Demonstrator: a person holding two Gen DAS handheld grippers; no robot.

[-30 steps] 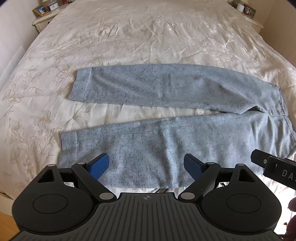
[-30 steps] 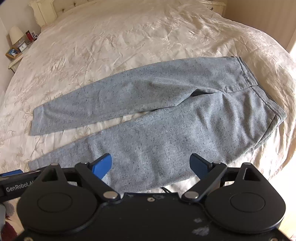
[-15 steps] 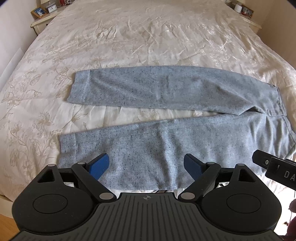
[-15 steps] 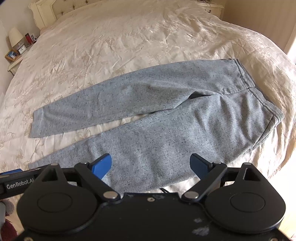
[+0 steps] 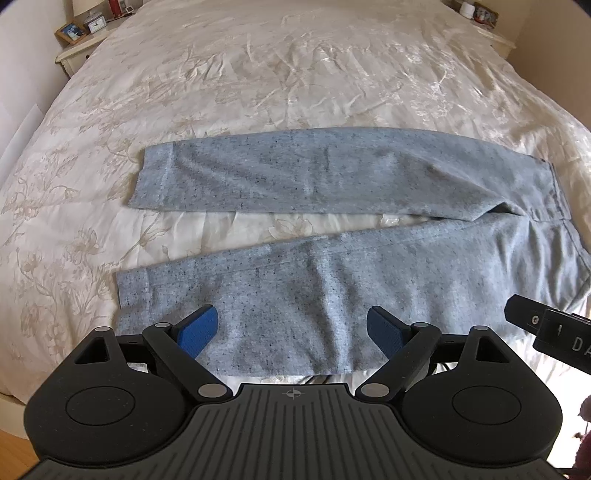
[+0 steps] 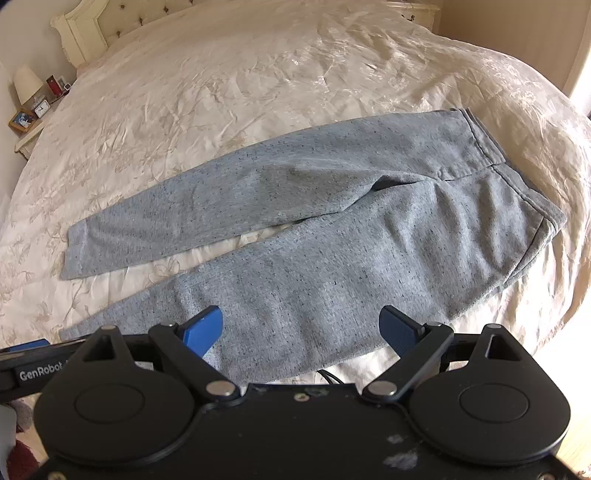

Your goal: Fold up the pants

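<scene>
Grey speckled pants (image 5: 332, 229) lie flat on the bed, legs spread apart pointing left, waistband at the right. They also show in the right wrist view (image 6: 332, 236). My left gripper (image 5: 291, 328) is open and empty, hovering above the near leg by the bed's front edge. My right gripper (image 6: 301, 326) is open and empty, above the near leg's thigh part. The right gripper's body shows at the right edge of the left wrist view (image 5: 546, 328).
The bed (image 5: 295, 74) has a cream floral cover. A nightstand (image 5: 85, 40) with a clock and photo frame stands at the far left; another nightstand (image 5: 484, 22) stands at the far right. A headboard (image 6: 96, 29) shows in the right wrist view.
Both grippers have drawn back slightly and tilted, so the pants sit a little lower and farther in view. The pants have not moved; both grippers stay open.
</scene>
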